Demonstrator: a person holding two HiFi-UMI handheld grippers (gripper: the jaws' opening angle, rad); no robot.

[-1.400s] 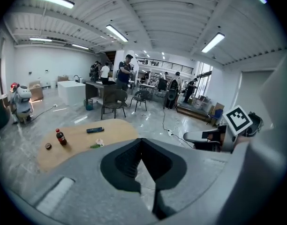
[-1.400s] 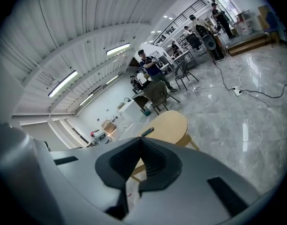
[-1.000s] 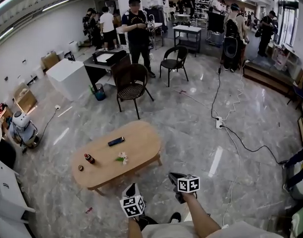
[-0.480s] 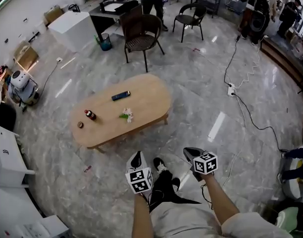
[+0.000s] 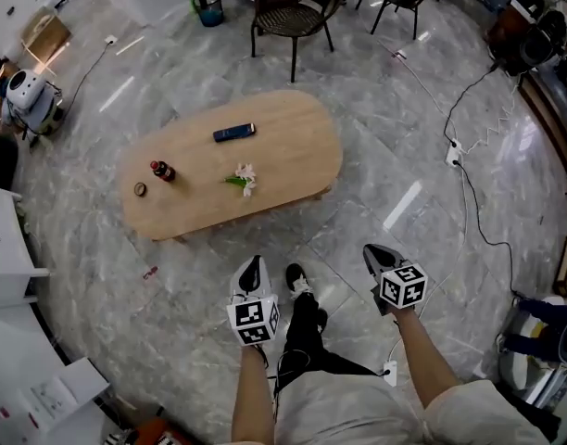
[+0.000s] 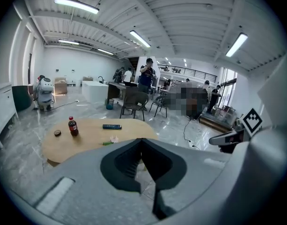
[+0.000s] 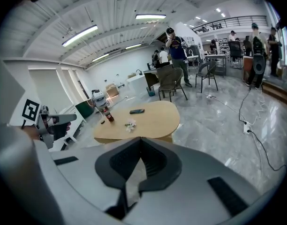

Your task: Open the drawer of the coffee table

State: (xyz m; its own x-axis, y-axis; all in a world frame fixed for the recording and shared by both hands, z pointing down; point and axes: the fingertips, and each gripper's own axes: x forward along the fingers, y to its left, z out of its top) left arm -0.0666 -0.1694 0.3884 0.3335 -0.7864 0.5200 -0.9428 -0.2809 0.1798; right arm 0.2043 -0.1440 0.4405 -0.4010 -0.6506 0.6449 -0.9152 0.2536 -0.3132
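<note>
- On the left end of the oval coffee table (image 5: pixel 293 142), a small dark bottle (image 5: pixel 160 170) stands upright beside a loose round cap (image 5: pixel 140 189). They sit back from the near long edge, which is probably the side a drawer would face, though no drawer front shows in any view.
- Towards the middle of the top lie a dark remote (image 5: pixel 234 133) on the far side and a sprig of flowers (image 5: pixel 242 178) nearer the person.
- Near the person's feet, the left gripper (image 5: pixel 252 269) points forward and down at the table, jaws closed together on nothing, apparently carried ready for the approach.
- To its right, the right gripper (image 5: pixel 376 253) is likewise closed and empty, held at about the same level and aimed towards the table's right end.
- Both tools are well apart from the table, with bare marble floor (image 5: pixel 358 216) between them. The table lies ahead and slightly left, so the task looks to be at the approach stage, the drawer not yet touched.
- At far right, a black cable (image 5: pixel 469 202) trails across the floor from a power strip (image 5: pixel 453 153).
</note>
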